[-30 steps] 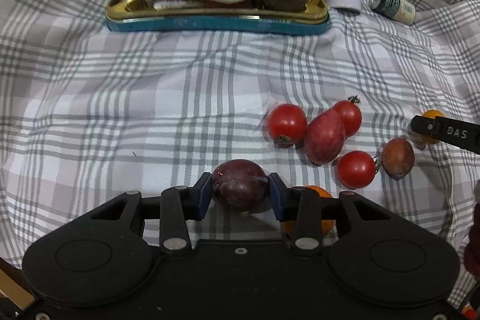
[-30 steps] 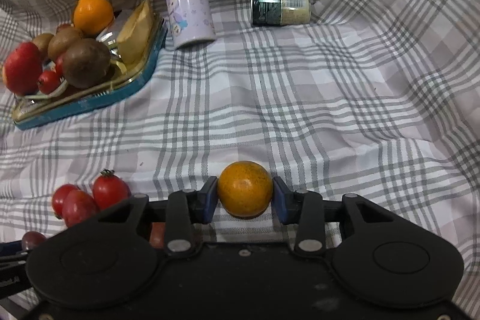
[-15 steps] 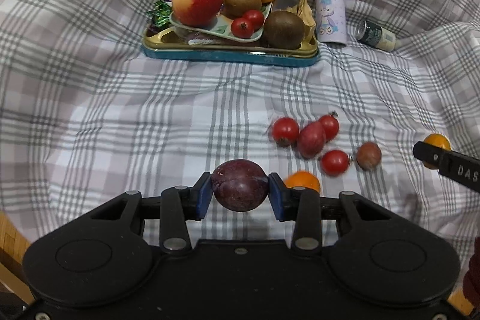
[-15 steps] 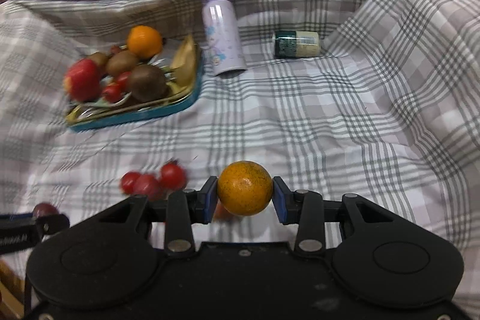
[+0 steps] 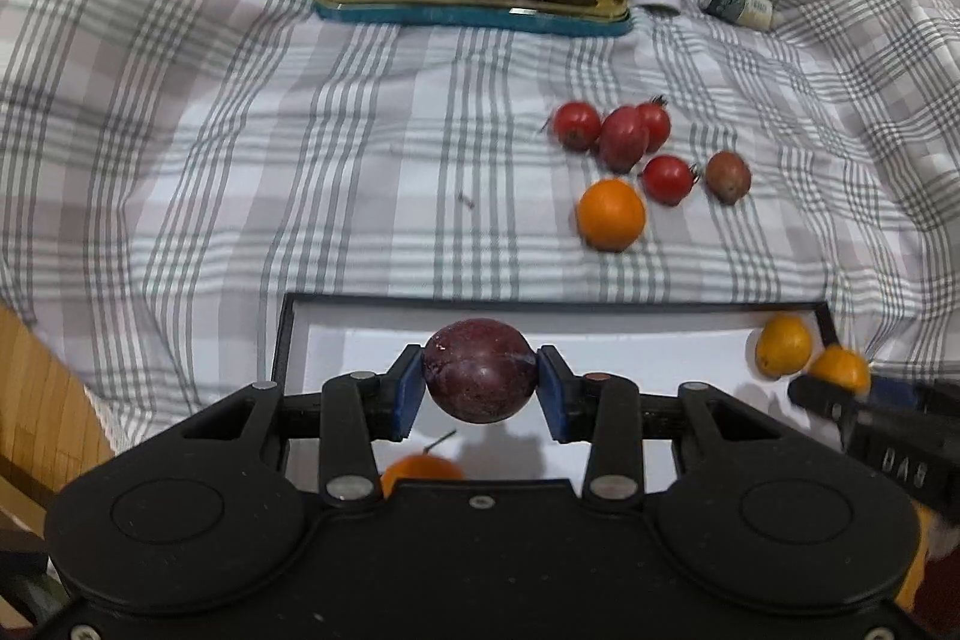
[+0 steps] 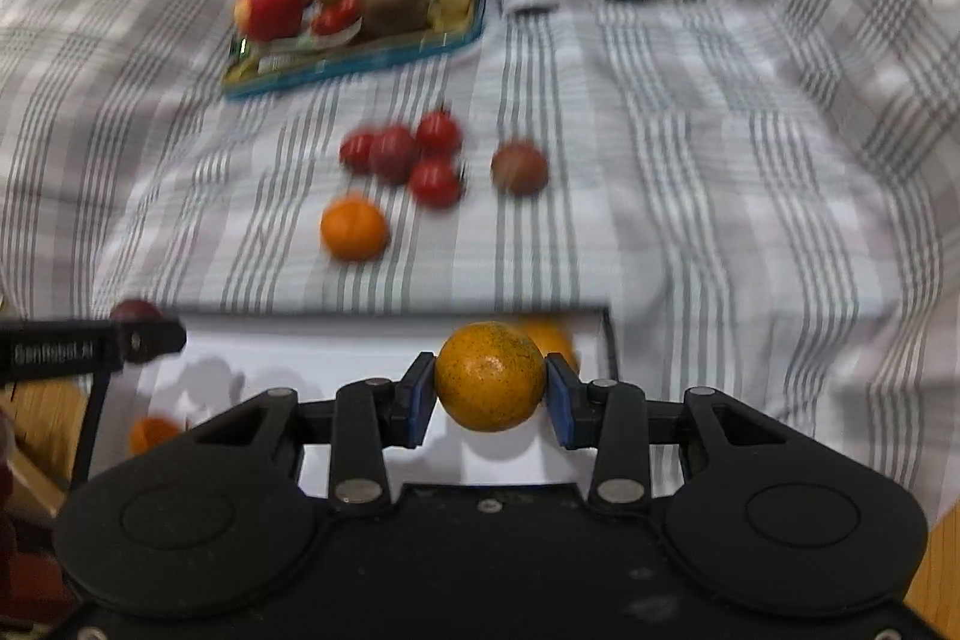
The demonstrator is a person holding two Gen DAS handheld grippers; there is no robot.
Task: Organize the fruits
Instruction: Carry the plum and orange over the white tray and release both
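My left gripper (image 5: 479, 381) has its jaws clamped on a dark plum (image 5: 479, 370), held above the white tray (image 5: 630, 340) with the black rim, toward its middle. My right gripper (image 6: 489, 388) has its jaws clamped on a speckled orange (image 6: 489, 375), over the tray's right end, where another small orange (image 5: 783, 345) already lies in the corner.

I judge the plum light, smooth-skinned and a little slippery, soft enough to bruise, so the pads belong across its widest girth, as they sit now. The orange looks firmer, with a pebbled rind that should grip well; it too is taken across the middle.

Neither fruit has much of a long axis: both are close to round, the plum slightly wider from 9 to 3 o'clock, along the line of my jaws. I cannot tell where either stem end points.

Loose on the checked cloth (image 5: 240, 130) at 1 o'clock from the plum lie cherry tomatoes (image 5: 576, 125) and a mandarin (image 5: 611, 214); the blue tin (image 5: 474, 13) of fruit sits at 12.
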